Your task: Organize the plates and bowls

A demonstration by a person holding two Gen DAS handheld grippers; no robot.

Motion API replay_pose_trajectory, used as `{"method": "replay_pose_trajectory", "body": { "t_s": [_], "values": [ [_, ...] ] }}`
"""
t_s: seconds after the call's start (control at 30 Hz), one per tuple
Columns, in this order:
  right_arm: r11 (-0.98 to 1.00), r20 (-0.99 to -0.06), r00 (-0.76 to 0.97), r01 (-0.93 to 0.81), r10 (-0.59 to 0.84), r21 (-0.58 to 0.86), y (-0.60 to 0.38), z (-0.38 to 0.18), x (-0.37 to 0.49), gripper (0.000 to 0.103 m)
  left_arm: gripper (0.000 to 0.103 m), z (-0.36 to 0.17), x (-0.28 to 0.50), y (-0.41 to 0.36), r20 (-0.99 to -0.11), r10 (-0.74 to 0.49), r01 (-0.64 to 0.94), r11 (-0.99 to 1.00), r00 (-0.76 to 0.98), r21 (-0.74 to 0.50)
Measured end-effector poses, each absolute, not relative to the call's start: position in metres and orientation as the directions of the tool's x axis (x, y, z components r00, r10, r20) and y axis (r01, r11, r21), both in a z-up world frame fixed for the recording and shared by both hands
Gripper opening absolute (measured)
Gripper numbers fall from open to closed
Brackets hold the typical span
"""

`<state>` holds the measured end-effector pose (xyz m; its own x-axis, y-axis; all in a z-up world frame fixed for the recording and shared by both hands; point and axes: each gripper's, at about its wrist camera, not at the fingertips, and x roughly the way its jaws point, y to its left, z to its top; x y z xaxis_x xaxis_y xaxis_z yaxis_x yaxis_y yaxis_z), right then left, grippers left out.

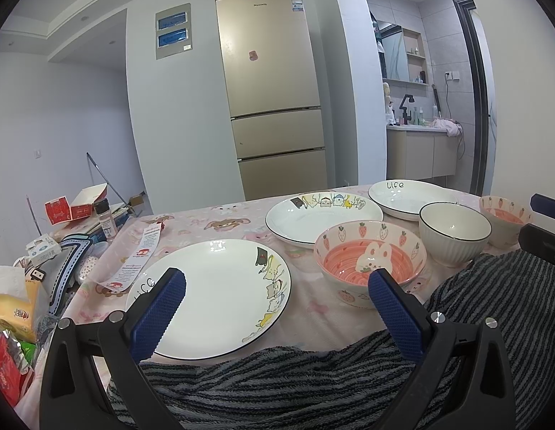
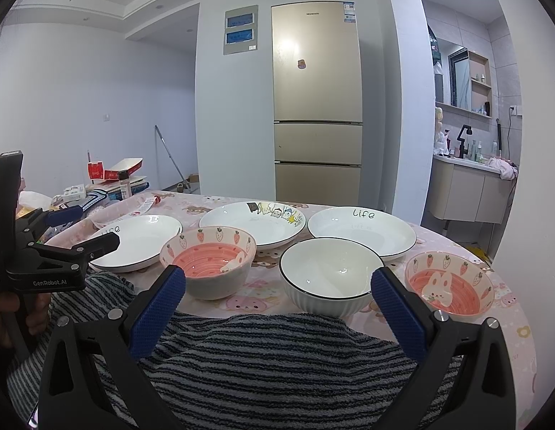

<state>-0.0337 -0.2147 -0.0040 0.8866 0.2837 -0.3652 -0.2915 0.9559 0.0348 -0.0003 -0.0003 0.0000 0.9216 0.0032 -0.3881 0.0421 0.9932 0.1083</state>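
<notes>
Three white plates lie on the pink tablecloth: a near-left plate (image 1: 220, 294) (image 2: 137, 240), a cartoon-rimmed middle plate (image 1: 320, 215) (image 2: 256, 222) and a far-right "Life" plate (image 1: 403, 193) (image 2: 360, 229). In front of them stand a strawberry bowl (image 1: 370, 258) (image 2: 209, 258), a white ribbed bowl (image 1: 453, 229) (image 2: 327, 276) and a second strawberry bowl (image 1: 503, 215) (image 2: 449, 286). My left gripper (image 1: 277, 279) is open above the near-left plate's front edge. My right gripper (image 2: 277, 279) is open, just short of the white bowl. Neither holds anything.
A striped grey towel (image 1: 295, 376) (image 2: 277, 358) covers the table's near edge under both grippers. Boxes, a spice jar (image 1: 105, 215) and packets clutter the table's left end. A gold fridge (image 1: 274, 89) stands beyond. A hand (image 2: 12, 315) holds the left gripper.
</notes>
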Motion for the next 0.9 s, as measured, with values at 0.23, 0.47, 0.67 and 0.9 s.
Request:
{"method": "replay_pose_trajectory", "body": {
  "t_s": [0.23, 0.47, 0.67, 0.9],
  "values": [
    [0.956, -0.365, 0.887, -0.292, 0.284, 0.034, -0.2146, -0.0039, -0.0338, 0.103, 0.103, 0.0000, -0.0005, -0.0003, -0.389, 0.003, 0.042, 0.993, 0.921, 0.109],
    [0.955, -0.363, 0.886, -0.295, 0.288, 0.038, -0.2154, -0.0036, -0.0346, 0.103, 0.103, 0.0000, -0.0005, -0.0004, -0.388, 0.003, 0.042, 0.993, 0.921, 0.108],
    [0.955, -0.364, 0.886, -0.294, 0.287, 0.037, -0.2157, -0.0036, -0.0343, 0.103, 0.103, 0.0001, -0.0007, -0.0002, -0.390, 0.003, 0.043, 0.993, 0.921, 0.109],
    [0.956, -0.365, 0.886, -0.293, 0.285, 0.034, -0.2131, -0.0048, -0.0338, 0.103, 0.103, 0.0001, -0.0007, 0.0001, -0.386, 0.004, 0.042, 0.993, 0.922, 0.109]
  ]
}}
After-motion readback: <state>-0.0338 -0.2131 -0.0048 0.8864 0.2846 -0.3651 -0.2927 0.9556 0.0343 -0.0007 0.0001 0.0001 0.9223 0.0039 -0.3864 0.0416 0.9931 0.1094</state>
